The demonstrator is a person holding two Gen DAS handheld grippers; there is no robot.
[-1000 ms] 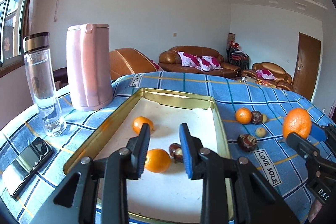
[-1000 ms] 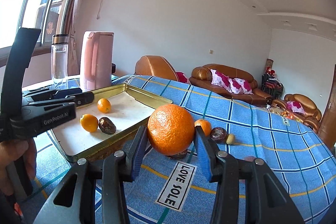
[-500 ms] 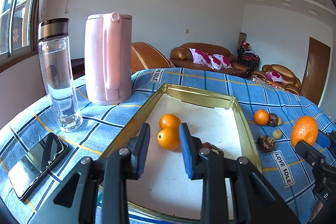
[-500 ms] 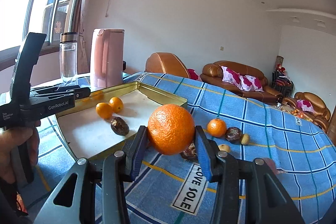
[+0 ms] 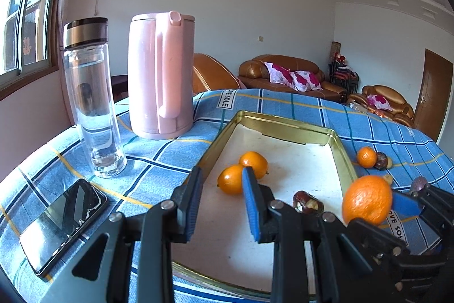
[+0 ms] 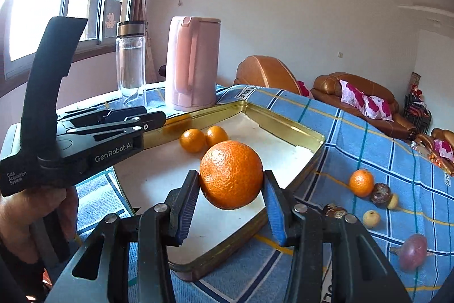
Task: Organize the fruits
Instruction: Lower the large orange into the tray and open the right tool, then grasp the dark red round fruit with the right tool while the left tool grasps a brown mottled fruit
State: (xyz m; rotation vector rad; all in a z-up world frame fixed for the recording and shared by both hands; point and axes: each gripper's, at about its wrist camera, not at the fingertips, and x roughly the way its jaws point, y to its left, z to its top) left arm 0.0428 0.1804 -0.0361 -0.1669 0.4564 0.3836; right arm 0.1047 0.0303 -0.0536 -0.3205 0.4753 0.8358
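An orange fruit (image 6: 231, 174) sits between blue-padded black fingers (image 6: 187, 203); beyond them, a gold tray (image 6: 286, 127), pink kettle (image 6: 193, 64), blue checked tablecloth (image 6: 369, 138).

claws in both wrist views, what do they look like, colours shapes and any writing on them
Both are black plastic hand-held tools. Each claw, left and right, has two flat fingers lined with ribbed blue pads, on linkage bars with silver rivets. The left one's side reads "GenRobot.AI" and "Data Acquisition System" in white, above a tall black grip.
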